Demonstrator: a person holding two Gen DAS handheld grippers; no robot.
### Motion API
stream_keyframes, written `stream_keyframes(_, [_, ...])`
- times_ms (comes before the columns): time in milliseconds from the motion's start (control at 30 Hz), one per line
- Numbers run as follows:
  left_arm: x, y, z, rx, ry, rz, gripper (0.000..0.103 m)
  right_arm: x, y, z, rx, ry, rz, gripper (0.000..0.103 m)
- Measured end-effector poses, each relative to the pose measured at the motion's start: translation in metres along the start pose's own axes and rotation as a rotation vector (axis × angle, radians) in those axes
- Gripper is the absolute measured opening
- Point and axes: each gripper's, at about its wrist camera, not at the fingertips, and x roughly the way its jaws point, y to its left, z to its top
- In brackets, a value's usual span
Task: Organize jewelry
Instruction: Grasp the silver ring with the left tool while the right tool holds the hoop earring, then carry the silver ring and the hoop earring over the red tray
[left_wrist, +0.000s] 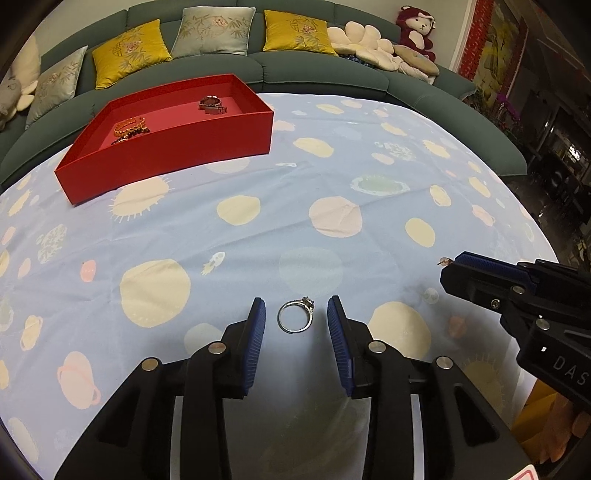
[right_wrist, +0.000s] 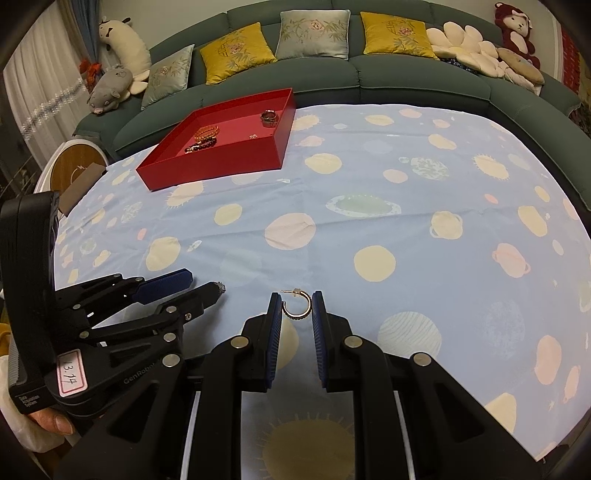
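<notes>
A silver ring with a stone (left_wrist: 295, 315) lies on the blue patterned cloth between the fingers of my left gripper (left_wrist: 296, 314), which is open around it without touching. A gold hoop earring (right_wrist: 297, 304) lies between the fingers of my right gripper (right_wrist: 297, 306), which is open a little wider than the earring. The earring's tip (left_wrist: 443, 261) shows by the right gripper (left_wrist: 452, 269) in the left wrist view. The left gripper (right_wrist: 201, 282) shows at the left of the right wrist view. A red tray (left_wrist: 177, 155) at the far left holds bracelets (left_wrist: 129, 127) and a watch (left_wrist: 211, 103).
The table is covered by a light blue cloth with planets (right_wrist: 369, 229). A green sofa (right_wrist: 388, 77) with cushions and plush toys curves behind it. A round white and wood object (right_wrist: 74, 166) stands at the table's left edge. The tray (right_wrist: 210, 162) also holds a small earring (right_wrist: 253, 136).
</notes>
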Motion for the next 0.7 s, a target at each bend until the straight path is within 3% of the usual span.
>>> stream_keyframes(167, [0.005,-0.004,-0.002,0.037,-0.016,0.019,0.033,0.001,-0.004,0.0,0.008,0.001,0.001,0.016])
stream_keyframes(300, [0.006,-0.007,-0.005,0.062,-0.03,0.034,0.017,0.001,-0.004,0.0,0.007,0.001,0.002,0.016])
stream_keyframes(700, [-0.009,-0.003,0.001,0.043,-0.053,0.055,0.017,-0.002,0.005,0.005,-0.002,-0.013,0.015,0.016])
